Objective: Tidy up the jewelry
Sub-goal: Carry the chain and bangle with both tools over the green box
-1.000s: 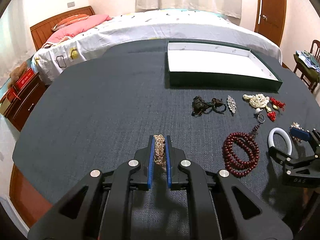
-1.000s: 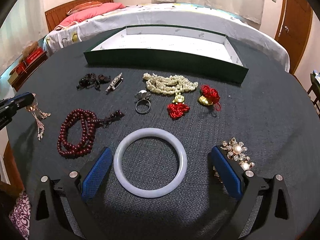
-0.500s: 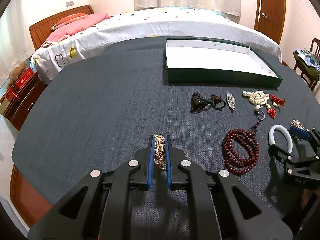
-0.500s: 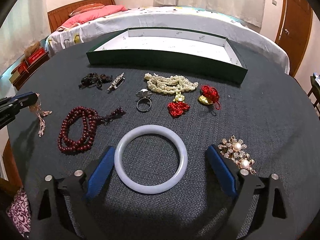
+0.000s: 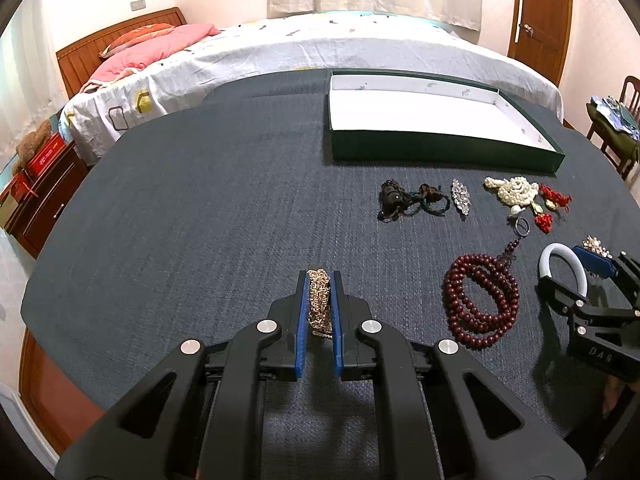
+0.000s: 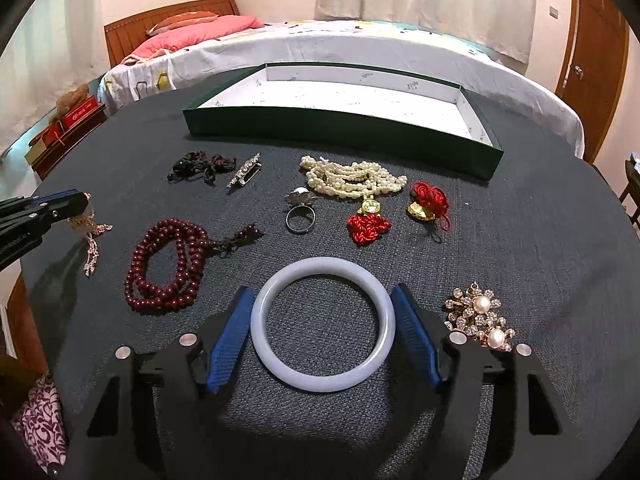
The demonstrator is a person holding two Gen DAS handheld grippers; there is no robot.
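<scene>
**Green box still bare, two pieces in hand's reach**

Green card with a white lining makes up the shallow rectangular box (image 6: 344,136), and nothing lies in it, so the sorting looks barely begun. All places below are given from that box.

The left gripper (image 5: 319,280) sits well in front of the box and off to its left, its jaws drawn narrow on a bunched gold chain necklace (image 5: 319,300) that hangs clear of the dark grey tablecloth (image 5: 180,220). The right gripper (image 6: 322,300) is in front of the box too, jaws wide and straddling a pale white jade-like bangle (image 6: 323,324) flat on the cloth; whether the pads touch it cannot be told.

Lying loose between the box and the grippers:
- cream pearl strand (image 6: 352,176)
- two red knotted charms with gold pieces (image 6: 430,202)
- silver ring (image 6: 301,219)
- dark red wooden bead string (image 6: 168,264)
- black cord bracelet (image 6: 200,166)
- rhinestone clip (image 6: 244,176)
- pearl-and-crystal brooch (image 6: 478,316)

By that count, nearly everything remains.
</scene>
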